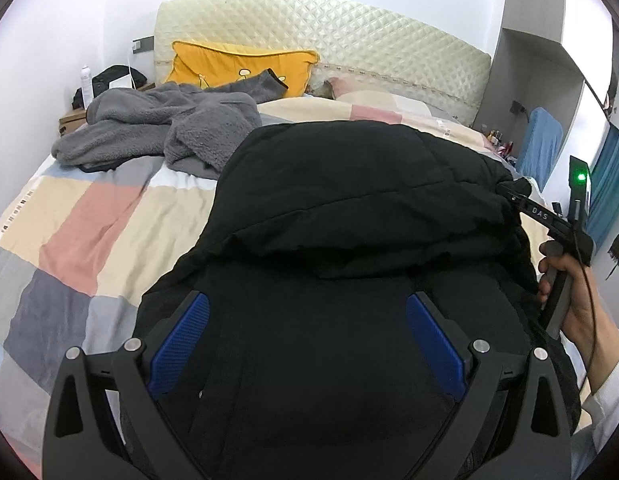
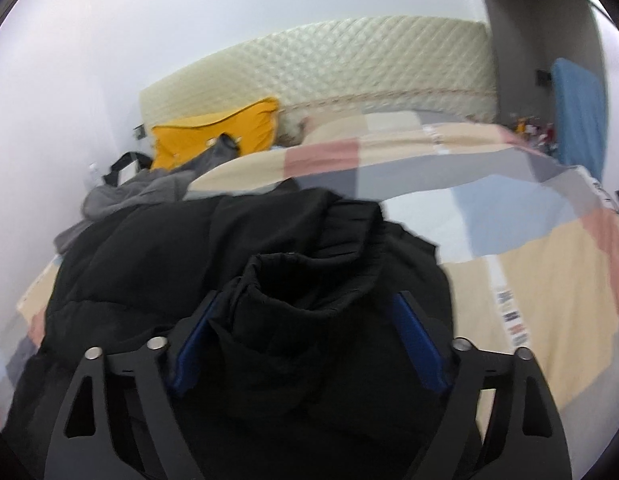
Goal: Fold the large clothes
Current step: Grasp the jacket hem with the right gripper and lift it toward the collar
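Observation:
A large black padded jacket (image 1: pixel 349 208) lies on the checked bedspread (image 1: pixel 89 220), partly folded, with a flap laid over its body. My left gripper (image 1: pixel 307 320) is open above the jacket's near part, its blue pads (image 1: pixel 181 344) spread wide. In the left wrist view my right gripper (image 1: pixel 521 196) is at the jacket's right edge, held by a hand (image 1: pixel 581 312). In the right wrist view the right gripper (image 2: pixel 305 320) has its blue pads (image 2: pixel 417 344) wide apart around a bunched black sleeve or collar (image 2: pixel 301 300) without pinching it. The jacket's body (image 2: pixel 149 248) stretches left.
A crumpled grey fleece garment (image 1: pixel 165 128) lies on the bed's far left. A yellow pillow (image 1: pixel 237 64) leans on the quilted cream headboard (image 1: pixel 349 32). A nightstand with a bottle and bag (image 1: pixel 97 84) stands at left. A blue chair (image 1: pixel 541 144) stands at right.

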